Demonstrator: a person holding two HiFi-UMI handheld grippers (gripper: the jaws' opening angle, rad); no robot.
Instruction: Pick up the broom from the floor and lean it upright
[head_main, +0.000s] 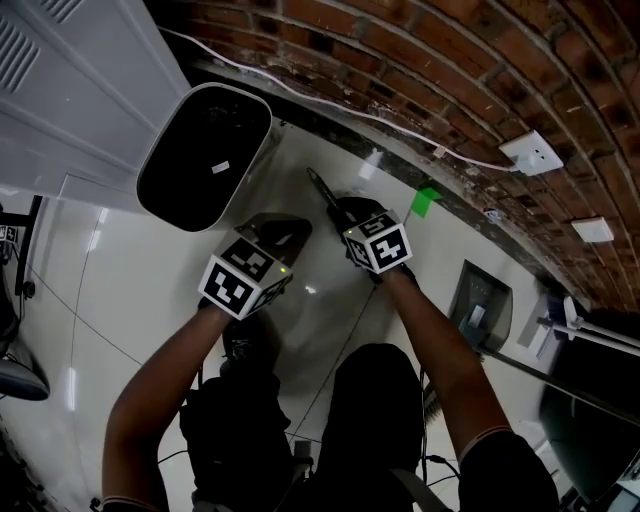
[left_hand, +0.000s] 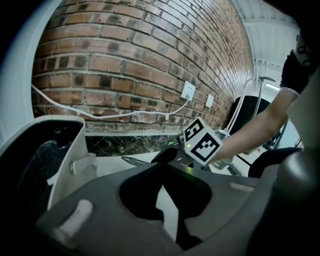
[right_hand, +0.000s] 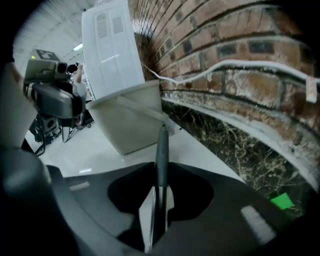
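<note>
The broom's handle (right_hand: 161, 150) has a dark grip, and its end points up toward the brick wall. My right gripper (right_hand: 160, 186) is shut on that grip. In the head view the handle's end (head_main: 320, 186) sticks out beyond the right gripper (head_main: 342, 212), and the thin shaft (head_main: 340, 360) runs back down toward the person's legs. The broom head is hidden. My left gripper (head_main: 285, 232) hangs just left of the right one, apart from the broom. Its jaws (left_hand: 163, 175) look shut with nothing between them. From the left gripper view the right gripper (left_hand: 167, 155) and handle end (left_hand: 134, 161) show ahead.
A white appliance (head_main: 205, 155) with a dark top stands on the floor just left of the grippers, by the brick wall (head_main: 420, 70). A white cable and a socket (head_main: 532, 152) hang on the wall. Green tape (head_main: 427, 200) and a grey dustpan-like thing (head_main: 480, 305) lie at the right.
</note>
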